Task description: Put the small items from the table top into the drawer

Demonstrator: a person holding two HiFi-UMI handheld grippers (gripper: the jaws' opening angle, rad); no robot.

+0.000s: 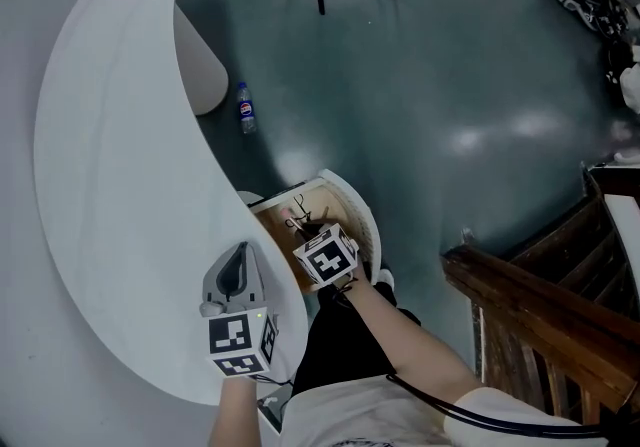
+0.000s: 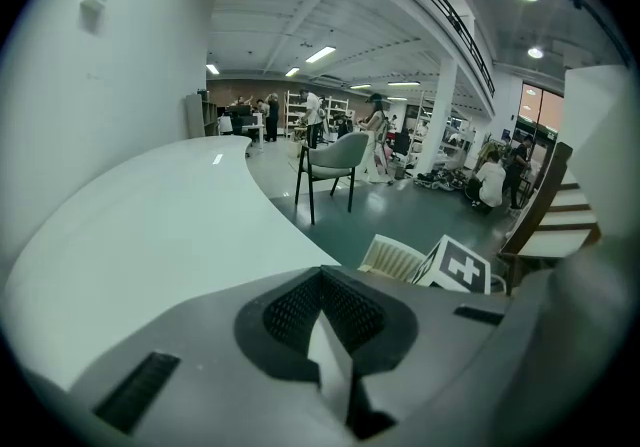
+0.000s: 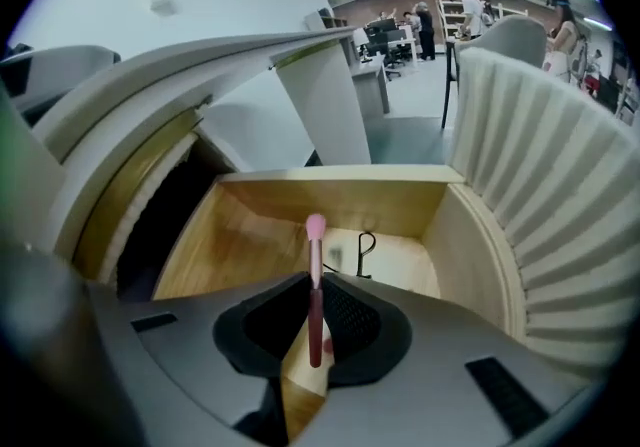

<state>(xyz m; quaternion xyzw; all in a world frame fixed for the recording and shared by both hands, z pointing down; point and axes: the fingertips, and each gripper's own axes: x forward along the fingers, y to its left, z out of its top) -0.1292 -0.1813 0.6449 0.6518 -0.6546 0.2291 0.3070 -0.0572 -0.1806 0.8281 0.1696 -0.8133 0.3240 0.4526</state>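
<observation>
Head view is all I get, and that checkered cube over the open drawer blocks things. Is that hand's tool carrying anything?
Observer: Yes. The right gripper has its jaws shut on a slim brush with a pink tip.
Operator: Is the drawer bare inside?
Observer: No. A small black item, perhaps a clip, lies toward the back of the drawer.
Operator: And the other tool?
Observer: The left gripper has nothing between its jaws.

1 brush (image 3: 316, 287), 1 drawer (image 3: 330, 193), 1 btl (image 1: 246, 108)

Curved white table top (image 1: 110, 165), its open wooden drawer (image 3: 250, 225) with a small black item (image 3: 366, 247) inside.
</observation>
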